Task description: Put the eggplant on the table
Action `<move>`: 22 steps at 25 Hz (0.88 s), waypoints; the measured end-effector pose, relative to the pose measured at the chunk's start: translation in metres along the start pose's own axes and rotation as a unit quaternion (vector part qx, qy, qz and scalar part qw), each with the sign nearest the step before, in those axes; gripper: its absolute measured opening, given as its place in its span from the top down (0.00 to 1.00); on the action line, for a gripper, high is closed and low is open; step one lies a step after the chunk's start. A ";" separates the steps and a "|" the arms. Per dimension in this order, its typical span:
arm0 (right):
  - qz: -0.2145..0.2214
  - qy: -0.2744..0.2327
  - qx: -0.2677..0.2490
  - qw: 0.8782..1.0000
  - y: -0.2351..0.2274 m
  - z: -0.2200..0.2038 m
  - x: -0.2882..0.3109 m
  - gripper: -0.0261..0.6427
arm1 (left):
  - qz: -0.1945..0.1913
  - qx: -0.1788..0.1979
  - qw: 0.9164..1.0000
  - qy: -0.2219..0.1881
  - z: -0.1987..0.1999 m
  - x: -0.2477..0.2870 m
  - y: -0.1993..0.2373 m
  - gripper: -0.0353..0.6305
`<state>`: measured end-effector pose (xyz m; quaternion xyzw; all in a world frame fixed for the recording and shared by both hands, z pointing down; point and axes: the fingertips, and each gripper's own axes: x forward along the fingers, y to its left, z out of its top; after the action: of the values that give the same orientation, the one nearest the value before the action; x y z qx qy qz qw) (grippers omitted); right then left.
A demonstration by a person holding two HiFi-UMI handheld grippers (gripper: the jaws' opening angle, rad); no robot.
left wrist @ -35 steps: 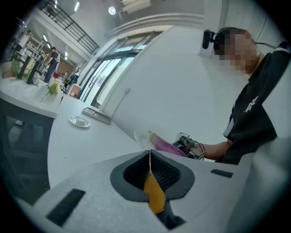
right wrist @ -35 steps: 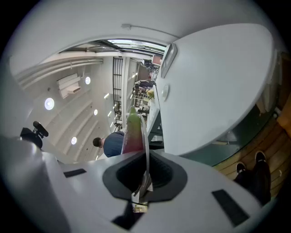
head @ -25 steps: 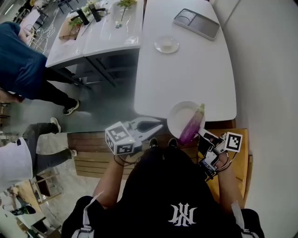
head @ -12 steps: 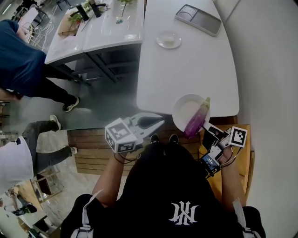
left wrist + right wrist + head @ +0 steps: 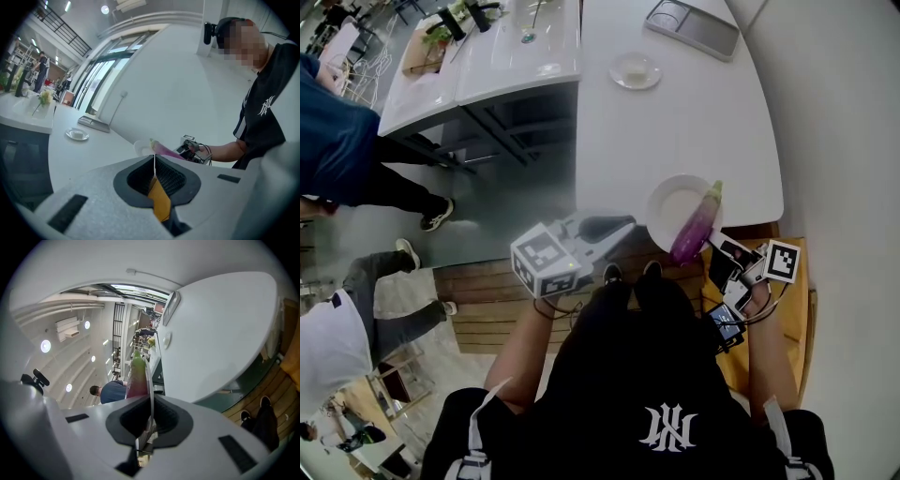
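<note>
In the right gripper view the plate (image 5: 149,373) showed only edge-on, as a thin white line, and the lower end of the eggplant (image 5: 137,376) was hidden behind the jaws. Seen from the head, the tips of the right gripper (image 5: 714,248) were tucked under the plate's (image 5: 667,208) near rim. Whether the plate touched the table (image 5: 675,122) or hung just above its near edge could not be told. What lay on the saucer (image 5: 636,70) was too small to make out. The right gripper (image 5: 150,397) was pinching the plate's rim. The eggplant (image 5: 694,225) lay on the plate on the side towards that gripper, with its green stem pointing away from the person. The left gripper (image 5: 619,227) hung beside the plate over the floor, its jaws pressed together on nothing (image 5: 153,158). From that gripper's side the eggplant (image 5: 164,148) appeared on the plate (image 5: 140,147) past the table's corner. The table was plain white with rounded ends and stood along a white wall (image 5: 834,112), and a strip of wooden flooring (image 5: 487,300) ran below it. A second white table (image 5: 487,66) with bottles and plants on it stood to the left. There was one eggplant, one plate, one saucer, one grey tray (image 5: 692,26), two tables and two grippers. Two other people, one in blue (image 5: 337,150) and one in white (image 5: 328,337), were cut off at the left edge.
</note>
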<state>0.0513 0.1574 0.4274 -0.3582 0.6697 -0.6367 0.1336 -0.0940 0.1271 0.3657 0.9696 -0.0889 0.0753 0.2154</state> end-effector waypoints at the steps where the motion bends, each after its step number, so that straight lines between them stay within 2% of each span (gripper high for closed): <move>1: -0.001 0.000 0.000 1.000 0.000 0.002 0.002 0.95 | -0.001 0.002 1.000 0.003 0.001 0.003 0.002 0.94; 9: 0.008 0.019 -0.003 1.000 -0.007 0.042 0.015 0.95 | 0.010 -0.002 1.000 0.003 0.013 0.034 0.025 0.94; 19: 0.011 0.070 0.000 0.998 -0.053 0.130 0.022 0.95 | 0.063 -0.035 0.997 0.002 0.019 0.110 0.080 0.94; 22: 0.012 0.085 0.008 0.996 -0.068 0.155 0.023 0.95 | 0.089 -0.057 0.994 0.005 0.016 0.129 0.101 0.94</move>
<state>0.1543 0.0295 0.4746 -0.2935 0.6781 -0.6682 0.0869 0.0126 0.0126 0.4159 0.9437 -0.1773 0.0940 0.2628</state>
